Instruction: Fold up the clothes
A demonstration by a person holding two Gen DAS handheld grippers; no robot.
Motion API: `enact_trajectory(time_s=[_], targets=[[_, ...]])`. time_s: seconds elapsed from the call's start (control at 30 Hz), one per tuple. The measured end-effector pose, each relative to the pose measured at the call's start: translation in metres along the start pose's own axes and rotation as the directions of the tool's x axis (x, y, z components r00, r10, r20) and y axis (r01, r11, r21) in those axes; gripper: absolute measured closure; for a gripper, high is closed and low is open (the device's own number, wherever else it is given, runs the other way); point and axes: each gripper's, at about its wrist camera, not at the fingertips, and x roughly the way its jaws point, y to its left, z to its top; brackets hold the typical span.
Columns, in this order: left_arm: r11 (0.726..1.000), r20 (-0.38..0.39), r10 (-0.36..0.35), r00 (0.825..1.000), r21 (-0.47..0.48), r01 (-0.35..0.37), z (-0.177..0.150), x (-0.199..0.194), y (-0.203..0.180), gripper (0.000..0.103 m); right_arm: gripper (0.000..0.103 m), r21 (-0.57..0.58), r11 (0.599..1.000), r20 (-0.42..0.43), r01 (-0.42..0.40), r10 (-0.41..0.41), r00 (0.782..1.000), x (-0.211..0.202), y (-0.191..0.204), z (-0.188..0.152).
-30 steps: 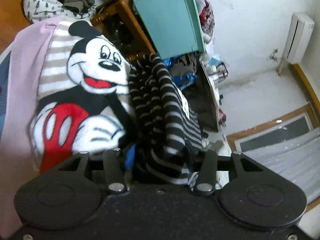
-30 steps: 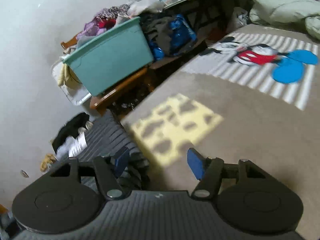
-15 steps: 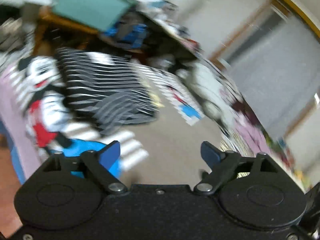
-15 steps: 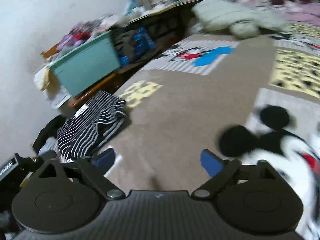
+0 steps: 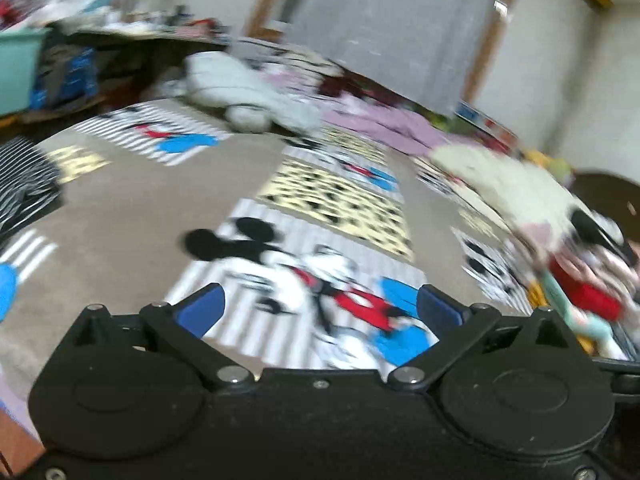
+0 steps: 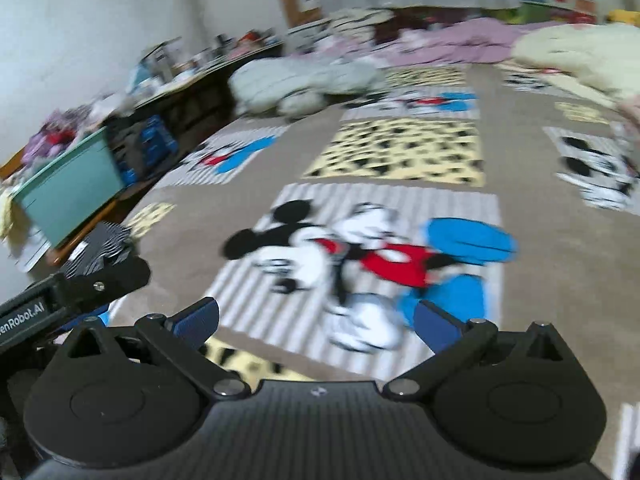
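A folded black-and-white striped garment [image 5: 24, 184] lies at the left edge of the brown cartoon-mouse blanket [image 5: 120, 208]; in the right wrist view the striped garment [image 6: 98, 248] lies beside the teal bin. My left gripper [image 5: 320, 312] hovers over a mouse print, its jaws opening wide with nothing between them. My right gripper [image 6: 316, 320] hovers over the same print [image 6: 360, 256], its jaws also opening and empty. A blurred heap of loose clothes [image 5: 580, 264] lies at the right. Both views are motion-blurred.
A teal bin [image 6: 68, 192] stands on a wooden bench left of the bed, with a cluttered shelf behind it. A grey-green duvet [image 5: 248, 92], purple bedding [image 6: 460, 40] and a cream blanket [image 6: 580, 56] lie along the far side. The other gripper's body [image 6: 72, 292] shows at left.
Both grippers have let go of the striped garment and opened wide. They have swung right and away from it, so it now lies at the far left.
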Motion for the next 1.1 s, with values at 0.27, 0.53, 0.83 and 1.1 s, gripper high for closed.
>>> enact_trajectory(time_s=[0.27,0.53,0.83,1.1], targets=[[0.985,-0.066,-0.001,0.998,0.17,0.013,-0.023,0.003,-0.07,0.0,0.0,0.103,0.983,0.106,0.152,-0.163,0.981,-0.062,-0.075,-0.035],[0.979,-0.121,-0.023,0.992,0.198,0.047,-0.042,-0.01,-0.099,0.0,0.0,0.174,0.95,0.102,0.258,-0.278,0.955,-0.099,-0.112,-0.057],[0.949,-0.118,0.039,0.992,0.317,0.0,-0.049,-0.032,-0.118,0.0,0.0,0.167,0.942,0.083,0.29,-0.306,0.948,-0.118,-0.111,-0.07],[0.946,-0.102,0.039,0.994,0.323,-0.004,-0.053,-0.051,-0.115,0.0,0.0,0.15,0.951,0.079,0.271,-0.284,0.955,-0.123,-0.094,-0.078]])
